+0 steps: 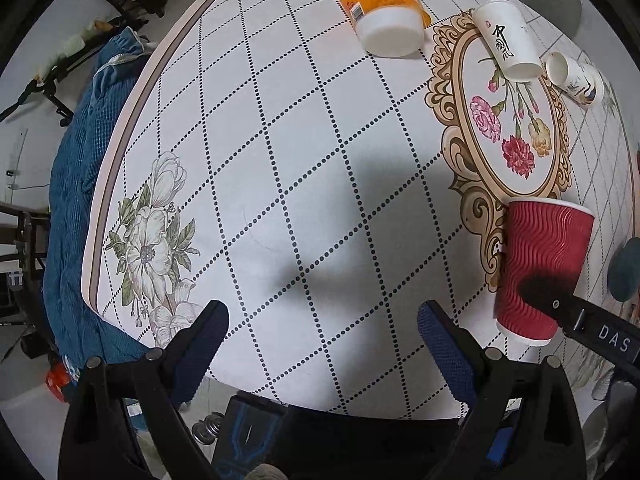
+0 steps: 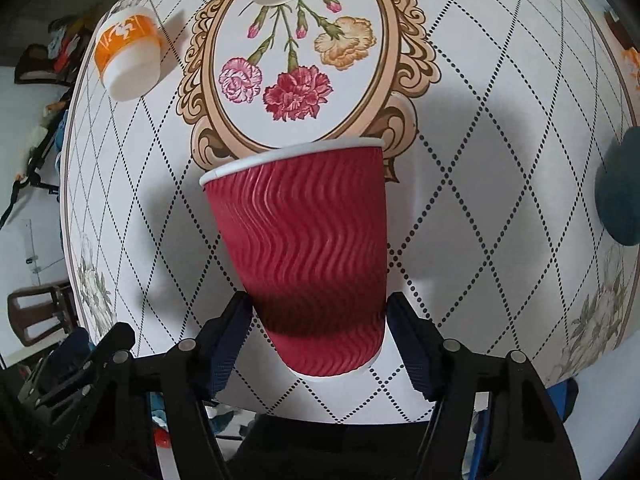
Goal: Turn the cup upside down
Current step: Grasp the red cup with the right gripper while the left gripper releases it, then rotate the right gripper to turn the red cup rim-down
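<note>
A red ripple paper cup is held between the blue-padded fingers of my right gripper, which is shut on its lower part. The white rim points away from the camera, toward the table, and the cup is tilted. In the left wrist view the same cup shows at the right with a right gripper finger across it. My left gripper is open and empty above the table's near edge.
The table has a white cloth with dotted diamonds and a flower medallion. An orange-and-white tub, a white cup with black writing and a small white cup lie at the far side. A dark blue round object lies at the right.
</note>
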The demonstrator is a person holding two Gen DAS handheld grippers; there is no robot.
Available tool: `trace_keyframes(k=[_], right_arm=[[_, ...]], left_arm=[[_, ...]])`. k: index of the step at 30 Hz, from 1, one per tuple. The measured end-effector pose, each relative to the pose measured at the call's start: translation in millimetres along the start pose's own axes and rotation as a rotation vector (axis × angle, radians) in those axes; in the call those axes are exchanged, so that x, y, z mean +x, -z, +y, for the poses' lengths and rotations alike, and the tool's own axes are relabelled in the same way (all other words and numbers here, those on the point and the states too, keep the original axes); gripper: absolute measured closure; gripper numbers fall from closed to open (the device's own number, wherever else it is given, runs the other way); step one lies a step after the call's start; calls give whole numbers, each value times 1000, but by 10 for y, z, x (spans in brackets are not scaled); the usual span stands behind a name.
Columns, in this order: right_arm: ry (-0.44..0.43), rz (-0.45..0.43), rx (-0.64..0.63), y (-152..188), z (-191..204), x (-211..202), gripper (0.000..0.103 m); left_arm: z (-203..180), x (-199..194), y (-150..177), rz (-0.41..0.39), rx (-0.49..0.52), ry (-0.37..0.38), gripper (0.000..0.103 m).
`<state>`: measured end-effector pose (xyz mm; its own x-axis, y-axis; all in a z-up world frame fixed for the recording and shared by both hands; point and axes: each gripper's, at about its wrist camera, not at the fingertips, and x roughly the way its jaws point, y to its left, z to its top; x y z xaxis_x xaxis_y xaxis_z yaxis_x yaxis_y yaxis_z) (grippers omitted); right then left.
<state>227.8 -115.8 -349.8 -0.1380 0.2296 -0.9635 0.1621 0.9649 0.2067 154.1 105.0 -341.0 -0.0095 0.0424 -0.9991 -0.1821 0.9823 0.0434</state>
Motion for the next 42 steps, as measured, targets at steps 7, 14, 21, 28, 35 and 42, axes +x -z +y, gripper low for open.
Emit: trace_keyframes(k=[7, 14, 21, 28, 35, 42], right_arm=[[-1, 12, 0, 42, 10, 1, 21], [78, -60, -119, 194, -8, -447, 15], [576, -218, -902, 555, 571, -808, 10], [1038, -186, -1827, 1206, 821, -226, 10], [1264, -89, -2595, 1473, 433, 250, 10], [1393, -73, -3050, 1288, 156, 511, 10]], left_arm=[[17, 2, -10, -8, 22, -6, 6], [75, -33, -17, -58, 42, -13, 6], [78, 105, 2, -56, 84, -8, 6], [75, 335, 32, 2, 86, -3, 6], [93, 560, -6, 55, 68, 0, 6], [147, 669, 3, 73, -1, -27, 6]])
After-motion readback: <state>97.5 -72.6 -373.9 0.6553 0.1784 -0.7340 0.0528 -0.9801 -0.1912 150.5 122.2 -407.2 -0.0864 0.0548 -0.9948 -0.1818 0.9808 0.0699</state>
